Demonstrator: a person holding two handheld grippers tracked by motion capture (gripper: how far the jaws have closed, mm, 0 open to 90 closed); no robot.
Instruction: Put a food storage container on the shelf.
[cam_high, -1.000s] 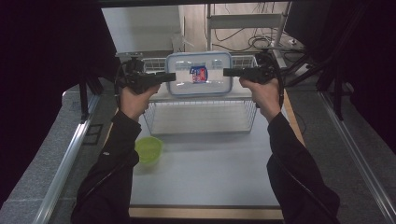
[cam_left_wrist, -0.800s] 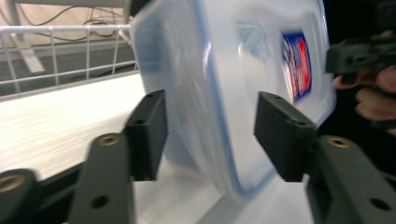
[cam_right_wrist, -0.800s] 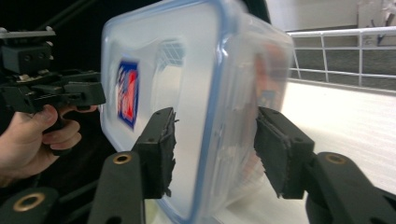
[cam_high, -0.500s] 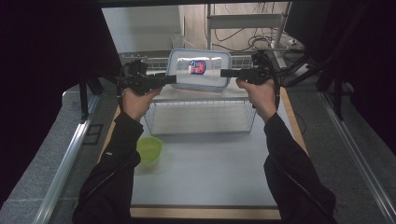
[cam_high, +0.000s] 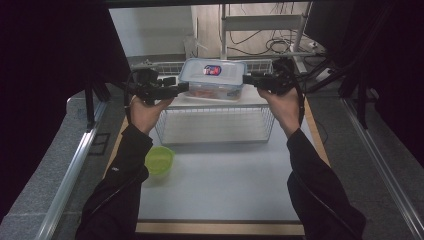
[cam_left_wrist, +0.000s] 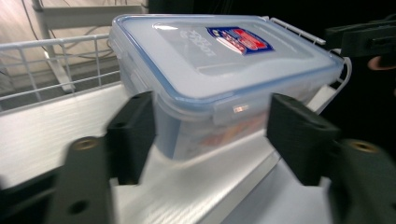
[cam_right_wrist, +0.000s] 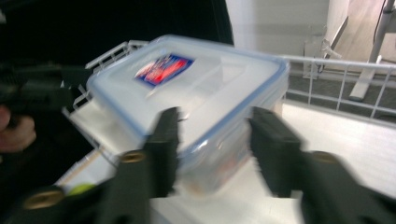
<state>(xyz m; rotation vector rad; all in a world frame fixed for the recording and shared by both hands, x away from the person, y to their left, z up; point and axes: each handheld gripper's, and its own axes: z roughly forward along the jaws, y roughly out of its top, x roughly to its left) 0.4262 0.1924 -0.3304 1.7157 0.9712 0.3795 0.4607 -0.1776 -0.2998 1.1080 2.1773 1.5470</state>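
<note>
Seen from above, left to right, with the food box (cam_high: 212, 79) as landmark. The box, clear with a blue-edged lid and a red and blue label, rests on the white top shelf of the wire rack (cam_high: 215, 125), toward the rack's far side.

Left of the box and well nearer you, a green bowl (cam_high: 159, 160) stands on the bench (cam_high: 225, 185), clear of the work.

At the box's left end, your left tool (cam_high: 181, 88) points level at it. In the left gripper view its jaws straddle the box's corner, one on each side, with a gap between pad and wall: this tool (cam_left_wrist: 208, 128) is open, holding nothing.

At the box's right end, your right tool (cam_high: 248, 80) points back at it. In the right gripper view the jaws flank the near corner; they have just been closing with that corner between them, but blur hides whether the pads (cam_right_wrist: 164, 140) press on it.

You address the box from both ends, likely because it is too wide for one tool. Both lid clasps appear shut.
</note>
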